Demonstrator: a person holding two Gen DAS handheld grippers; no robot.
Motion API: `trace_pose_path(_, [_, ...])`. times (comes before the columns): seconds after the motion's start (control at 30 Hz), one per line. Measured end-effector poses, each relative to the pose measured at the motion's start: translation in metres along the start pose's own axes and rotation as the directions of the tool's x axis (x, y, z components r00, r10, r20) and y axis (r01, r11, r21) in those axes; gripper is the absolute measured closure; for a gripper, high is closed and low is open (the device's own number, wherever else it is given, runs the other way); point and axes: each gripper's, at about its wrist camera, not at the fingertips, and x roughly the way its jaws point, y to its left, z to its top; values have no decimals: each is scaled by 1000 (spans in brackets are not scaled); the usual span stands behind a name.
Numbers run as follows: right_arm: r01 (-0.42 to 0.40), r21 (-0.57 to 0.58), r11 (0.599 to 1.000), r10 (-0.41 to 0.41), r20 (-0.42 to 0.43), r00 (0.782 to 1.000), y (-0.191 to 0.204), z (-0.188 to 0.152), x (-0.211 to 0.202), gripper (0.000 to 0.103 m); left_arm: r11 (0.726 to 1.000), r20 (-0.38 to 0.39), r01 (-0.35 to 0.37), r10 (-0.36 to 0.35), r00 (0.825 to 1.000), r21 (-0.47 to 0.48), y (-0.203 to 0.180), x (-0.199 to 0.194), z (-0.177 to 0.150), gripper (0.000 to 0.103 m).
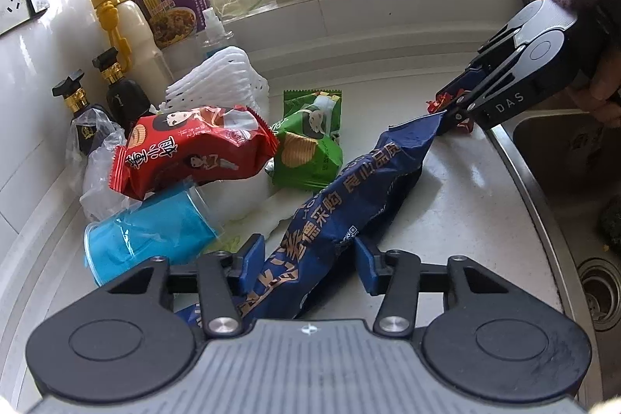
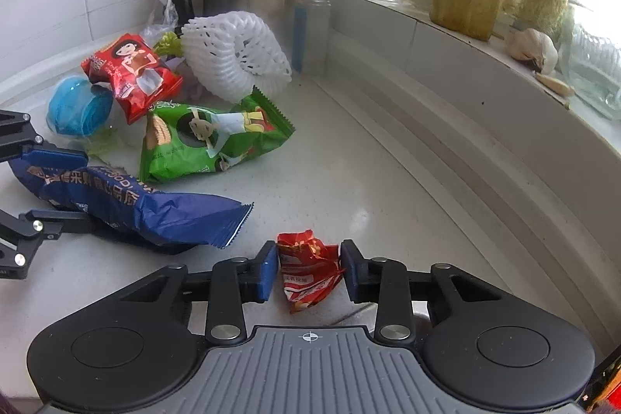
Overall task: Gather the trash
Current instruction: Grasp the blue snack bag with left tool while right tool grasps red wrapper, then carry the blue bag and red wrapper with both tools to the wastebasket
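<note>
The long blue wrapper [image 1: 333, 216] lies flat on the desk [image 1: 458, 189] with its near end pinched between the fingers of the left claw [image 1: 306, 260], while the small crumpled red wrapper [image 2: 308, 268], just beside the blue one's far tip, is squeezed by the right claw [image 2: 309, 268]. Both grips look set, so lift the 2 pieces straight up and slowly, keeping the blue wrapper's trailing end clear of the green packet [image 2: 211, 142] and red packet [image 2: 130, 74] nearby.
</note>
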Motion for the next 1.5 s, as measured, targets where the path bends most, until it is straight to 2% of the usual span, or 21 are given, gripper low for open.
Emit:
trace_pose_path(0.03, [3, -2, 1000, -3, 0, 1000, 1, 0, 0, 72, 1000, 1, 2, -2, 1000, 1, -1, 0, 0, 69])
trace_pose_path(0.23, [-3, 6, 1000, 3, 2, 1000, 6, -1, -5, 73, 1000, 9, -18, 18, 1000, 3, -4, -2, 0, 86])
trace_pose_path(0.47, [-11, 8, 1000, 11, 19, 1000, 13, 4, -21, 73, 998, 31, -18, 20, 999, -53, 1, -20, 0, 86])
trace_pose_path(0.67, [-25, -17, 1000, 25, 29, 999, 32, 7, -34, 73, 992, 8, -3, 4, 1000, -128, 5, -39, -4, 86])
trace_pose_path(0.83, [-49, -50, 998, 50, 27, 998, 57, 5, -44, 73, 978, -5, 2, -3, 1000, -211, 12, -59, -11, 86])
trace_pose_path(1.07, [-105, -100, 989, 109, 31, 994, 100, 6, -61, 73, 970, 10, -4, 7, 1000, -243, 14, -95, -27, 86])
trace_pose_path(1.5, [-252, -175, 952, 262, 34, 965, 186, -2, -102, 73, 913, 29, -23, 38, 999, -408, 40, -164, -78, 86])
